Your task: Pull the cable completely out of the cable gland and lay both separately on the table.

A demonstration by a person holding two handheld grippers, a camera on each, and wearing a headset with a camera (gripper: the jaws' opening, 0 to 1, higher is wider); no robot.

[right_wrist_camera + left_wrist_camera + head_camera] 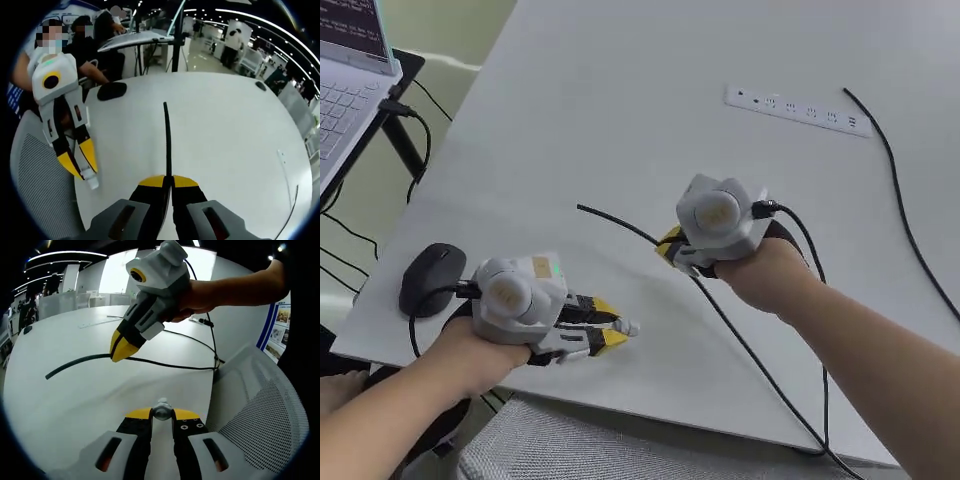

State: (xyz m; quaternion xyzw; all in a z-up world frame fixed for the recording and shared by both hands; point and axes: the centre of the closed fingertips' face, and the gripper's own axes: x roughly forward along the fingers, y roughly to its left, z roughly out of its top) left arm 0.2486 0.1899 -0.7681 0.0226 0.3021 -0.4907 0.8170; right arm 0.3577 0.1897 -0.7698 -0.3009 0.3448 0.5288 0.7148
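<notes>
My left gripper hovers near the table's front edge, shut on a small pale cable gland; its own view shows the gland pinched between the yellow tips. To its right, my right gripper is shut on a thin black cable. The cable's free end sticks out past the right jaws and lies over the table, apart from the gland. The rest of the cable trails off the front edge.
A black mouse sits left of the left hand. A white power strip and another black cord lie at the back right. A laptop stands off the table's left. A mesh chair is below the front edge.
</notes>
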